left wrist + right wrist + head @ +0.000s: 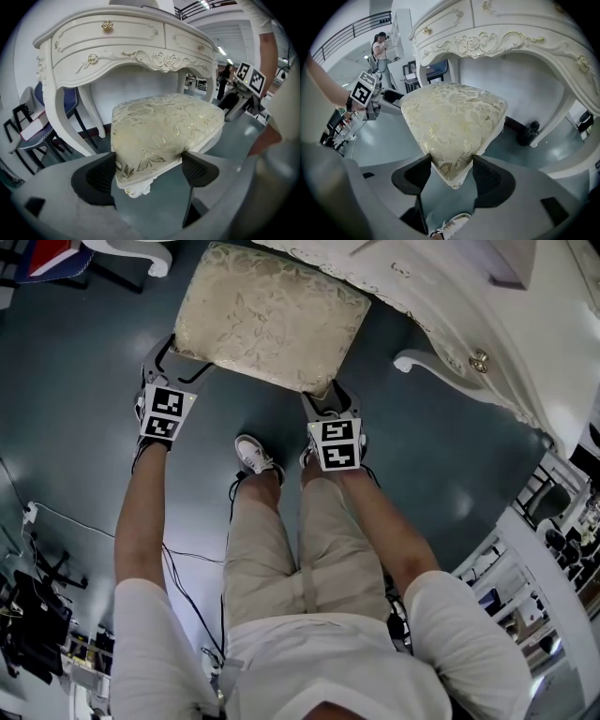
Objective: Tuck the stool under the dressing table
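Seen from the head view, the person's legs in pale trousers and a white shoe (253, 454) stand on the dark grey floor (75, 427), with both forearms reaching forward. The left gripper (147, 171) has its jaws pressed in on the near left corner of the stool (272, 315), the dark pads (101, 176) biting the cream, gold-leafed cushion from either side; a carved white corner of the seat frame shows just below the fabric. The right gripper (450, 176) is clamped the same way on the near right corner, the cushion's tip pinched between its two pads. Each gripper's marker cube sits just behind the seat's near edge.

The stool lies directly in front of the person, facing the kneehole of the dressing table (112, 42). Most of the seat is out in the open, clear of the table top, and only its far right corner comes close to the table's curved front edge. A scrolled white table leg (422, 362) stands beside the stool's right side, near but apart from it, with a gold drawer knob (479, 360) above it. Beyond the table's left leg stands a dark-framed chair (28, 133) with a blue seat, and a distant person (380, 47) stands far off in the room
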A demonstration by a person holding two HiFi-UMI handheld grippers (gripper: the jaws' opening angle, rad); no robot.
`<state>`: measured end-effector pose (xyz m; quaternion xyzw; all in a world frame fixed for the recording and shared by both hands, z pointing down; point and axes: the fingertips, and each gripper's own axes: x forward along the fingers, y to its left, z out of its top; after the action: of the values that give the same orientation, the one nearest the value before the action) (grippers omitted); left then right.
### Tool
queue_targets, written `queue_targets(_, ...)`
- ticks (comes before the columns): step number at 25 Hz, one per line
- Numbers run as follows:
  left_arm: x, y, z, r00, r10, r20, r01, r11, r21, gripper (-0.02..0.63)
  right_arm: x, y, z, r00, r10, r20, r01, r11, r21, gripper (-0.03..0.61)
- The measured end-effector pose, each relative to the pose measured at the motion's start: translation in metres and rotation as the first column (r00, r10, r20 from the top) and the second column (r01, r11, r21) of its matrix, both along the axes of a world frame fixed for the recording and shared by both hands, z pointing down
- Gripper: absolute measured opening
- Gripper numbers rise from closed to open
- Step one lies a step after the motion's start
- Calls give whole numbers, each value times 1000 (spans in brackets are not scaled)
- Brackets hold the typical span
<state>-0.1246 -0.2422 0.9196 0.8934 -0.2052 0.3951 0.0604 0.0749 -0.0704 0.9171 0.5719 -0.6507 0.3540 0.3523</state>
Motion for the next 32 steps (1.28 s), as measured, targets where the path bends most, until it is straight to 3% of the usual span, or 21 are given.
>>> queue_targets(13, 3, -3, 8, 1000, -15, -9, 15, 1000, 12, 446, 5, -3, 8, 998, 62, 25, -62, 998, 20, 273)
queue_targets(32, 57, -58, 3, 999, -35, -11, 36, 999, 25, 446, 60, -59, 0, 995, 94, -29, -92, 992, 82, 253)
